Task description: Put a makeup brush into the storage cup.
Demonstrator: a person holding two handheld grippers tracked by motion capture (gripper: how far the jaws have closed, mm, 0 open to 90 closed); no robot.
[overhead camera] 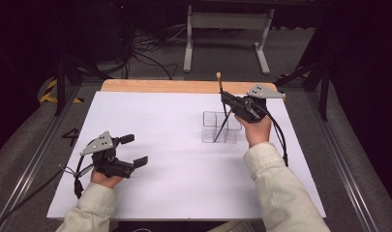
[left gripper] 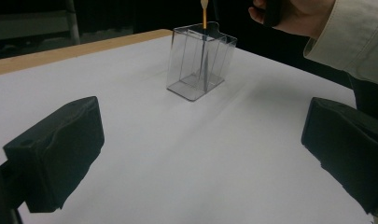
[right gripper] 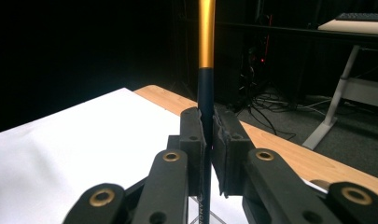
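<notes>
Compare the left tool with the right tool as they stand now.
The left tool stands open with nothing between its jaws; the right tool is shut on the pen. The left tool sits low near the table's front; the right tool is above the clear box. Both are black and hand-held.

one pen (overhead camera: 223, 109), one clear four-compartment holder (overhead camera: 209, 134)

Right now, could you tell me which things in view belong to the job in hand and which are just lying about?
In the job:
- pen, clamped in the right gripper
- clear divided holder under it

Lying about:
- left gripper, open, idle
- desk frame beyond the table
- floor cables
</notes>
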